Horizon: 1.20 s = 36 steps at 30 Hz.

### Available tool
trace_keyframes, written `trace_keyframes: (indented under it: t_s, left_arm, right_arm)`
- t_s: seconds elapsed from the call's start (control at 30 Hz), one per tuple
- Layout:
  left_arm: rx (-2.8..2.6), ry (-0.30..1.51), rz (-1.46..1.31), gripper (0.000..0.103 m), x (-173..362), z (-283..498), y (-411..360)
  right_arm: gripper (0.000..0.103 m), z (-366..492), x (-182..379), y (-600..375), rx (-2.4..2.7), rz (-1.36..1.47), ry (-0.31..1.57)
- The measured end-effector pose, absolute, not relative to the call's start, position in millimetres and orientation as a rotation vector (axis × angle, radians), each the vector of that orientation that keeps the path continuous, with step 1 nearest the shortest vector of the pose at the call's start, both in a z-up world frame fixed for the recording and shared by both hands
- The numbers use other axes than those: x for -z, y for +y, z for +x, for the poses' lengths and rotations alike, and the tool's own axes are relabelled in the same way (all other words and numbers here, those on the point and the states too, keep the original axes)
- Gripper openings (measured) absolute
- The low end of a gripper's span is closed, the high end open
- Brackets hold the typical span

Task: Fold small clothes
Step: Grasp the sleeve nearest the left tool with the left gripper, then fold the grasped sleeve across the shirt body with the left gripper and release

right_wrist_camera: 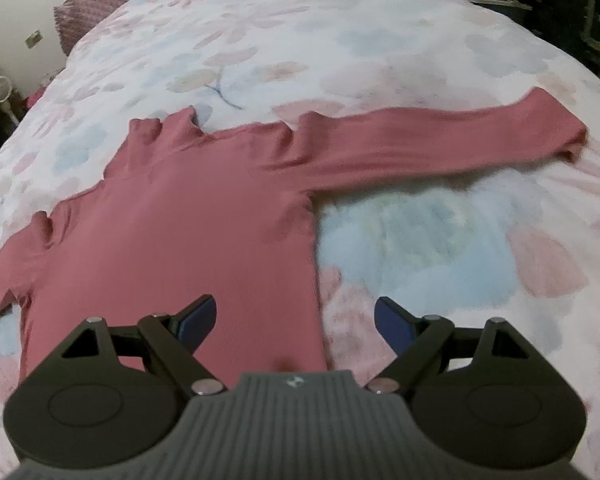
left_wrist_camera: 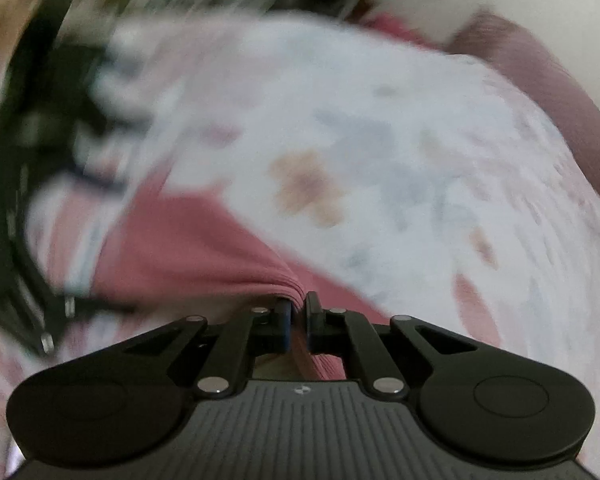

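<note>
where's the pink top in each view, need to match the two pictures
Left wrist: the pink top fills the lower middle, blurred, a fold of it pinched in the left hand-held gripper.
Right wrist: it lies spread flat centre-left, one sleeve reaching right, under the open right hand-held gripper.
Shared landmark: the floral bedcover beneath it.

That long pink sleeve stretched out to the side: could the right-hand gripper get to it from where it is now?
Probably yes. The right gripper is open and holds nothing, and the sleeve lies flat on the flowered bedcover with only bare cover between them. It would have to travel forward and rightward first.
</note>
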<state>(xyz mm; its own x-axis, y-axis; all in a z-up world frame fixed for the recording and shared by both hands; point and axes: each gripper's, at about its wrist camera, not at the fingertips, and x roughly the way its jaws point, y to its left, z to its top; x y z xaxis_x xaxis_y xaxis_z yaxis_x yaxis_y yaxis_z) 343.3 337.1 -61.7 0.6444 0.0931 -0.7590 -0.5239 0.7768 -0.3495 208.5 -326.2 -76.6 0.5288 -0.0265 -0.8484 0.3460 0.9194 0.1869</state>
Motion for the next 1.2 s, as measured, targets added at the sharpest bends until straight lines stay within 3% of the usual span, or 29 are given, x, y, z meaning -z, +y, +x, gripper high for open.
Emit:
trace_keyframes:
  t_s: [0.27, 0.4, 0.53, 0.77, 0.83, 0.9, 0.93, 1.0, 1.03, 1.13, 1.2]
  left_arm:
    - [-0.056, 0.634, -0.267, 0.006, -38, 345, 186]
    - [0.108, 0.611, -0.138, 0.006, -59, 342, 95]
    - [0.218, 0.645, -0.059, 0.006, -36, 335, 18]
    - [0.362, 0.881, -0.016, 0.007, 56, 316, -63]
    - [0.403, 0.958, -0.058, 0.012, 72, 313, -68]
    - [0.452, 1.020, -0.105, 0.033, 80, 306, -67]
    - [0.473, 1.028, -0.112, 0.037, 81, 303, -63]
    - [0.505, 1.027, -0.102, 0.059, 76, 294, -56]
    - [0.528, 1.028, -0.104, 0.064, 73, 291, -50]
    - [0.587, 1.036, -0.129, 0.064, 63, 283, -32]
    - [0.584, 1.007, -0.131, 0.064, 55, 284, -22]
  right_arm:
    - [0.082, 242, 64, -332, 0.124, 0.346, 0.932]
    - [0.082, 247, 59, -331, 0.088, 0.330, 0.912]
    - [0.082, 243, 60, -335, 0.074, 0.351, 0.901]
    - [0.082, 230, 72, -340, 0.054, 0.399, 0.923]
    - [0.082, 228, 76, -338, 0.044, 0.404, 0.933]
    - [0.082, 226, 79, -337, 0.036, 0.412, 0.940]
    - [0.082, 226, 80, -336, 0.032, 0.416, 0.942]
    - [0.082, 228, 82, -332, 0.026, 0.423, 0.943]
    - [0.082, 229, 82, -329, 0.018, 0.426, 0.941]
    - [0.081, 235, 81, -319, -0.019, 0.434, 0.936]
    - [0.071, 241, 82, -313, -0.052, 0.463, 0.937]
